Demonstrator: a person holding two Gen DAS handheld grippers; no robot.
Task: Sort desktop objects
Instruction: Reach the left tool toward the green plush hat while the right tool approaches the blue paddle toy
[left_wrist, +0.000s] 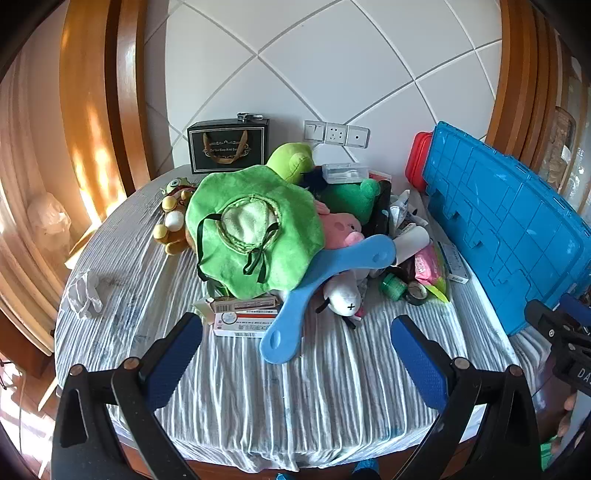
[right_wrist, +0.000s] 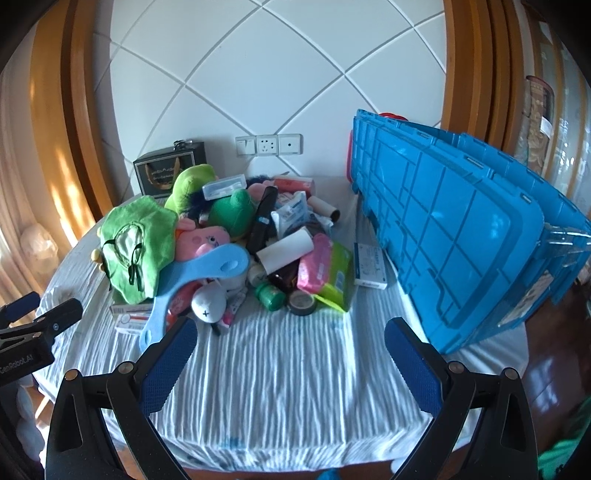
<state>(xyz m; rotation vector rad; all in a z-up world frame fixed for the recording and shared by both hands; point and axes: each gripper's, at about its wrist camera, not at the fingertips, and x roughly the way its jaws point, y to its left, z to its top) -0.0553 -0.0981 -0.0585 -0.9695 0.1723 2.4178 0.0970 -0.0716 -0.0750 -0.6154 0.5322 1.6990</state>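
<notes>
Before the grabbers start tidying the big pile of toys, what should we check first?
1. Left gripper open and empty: ok.
2. Right gripper open and empty: ok.
3. Bare cloth between both grippers and the pile, nothing in the way: ok.
4. Blue paddle lies on top at the front, easy to reach first: ok.
5. Blue crate ready to take things: not ok, it is tipped on its side at the right of the table.
6. Small things under the green hat safe from sliding when it is lifted: cannot tell, they are hidden.
</notes>
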